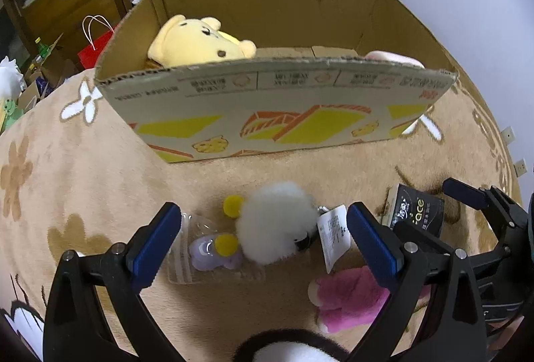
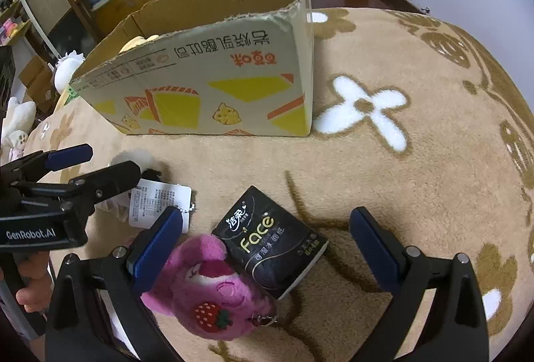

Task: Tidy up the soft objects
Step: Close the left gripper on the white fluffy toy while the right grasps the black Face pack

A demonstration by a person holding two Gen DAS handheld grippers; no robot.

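Observation:
My left gripper (image 1: 263, 240) is open over a white fluffy toy (image 1: 275, 222) with yellow pompom feet and a paper tag (image 1: 333, 237), which lies on the beige rug. A pink strawberry bear plush (image 2: 213, 292) lies to the toy's right. My right gripper (image 2: 267, 243) stands open above the pink plush and a black tissue pack (image 2: 272, 247). Beyond them an open cardboard box (image 1: 277, 108) holds a yellow bear plush (image 1: 197, 43) and something pale pink (image 1: 393, 58) at its right end. In the right wrist view the left gripper (image 2: 91, 163) hovers at the left.
A small purple item in a clear bag (image 1: 207, 253) lies left of the white toy. A black-and-white plush (image 1: 290, 348) peeks in at the bottom edge. Bare rug (image 2: 417, 161) spreads right of the box. Shelves, a red paper bag (image 1: 95, 50) and clutter stand beyond the bed edge.

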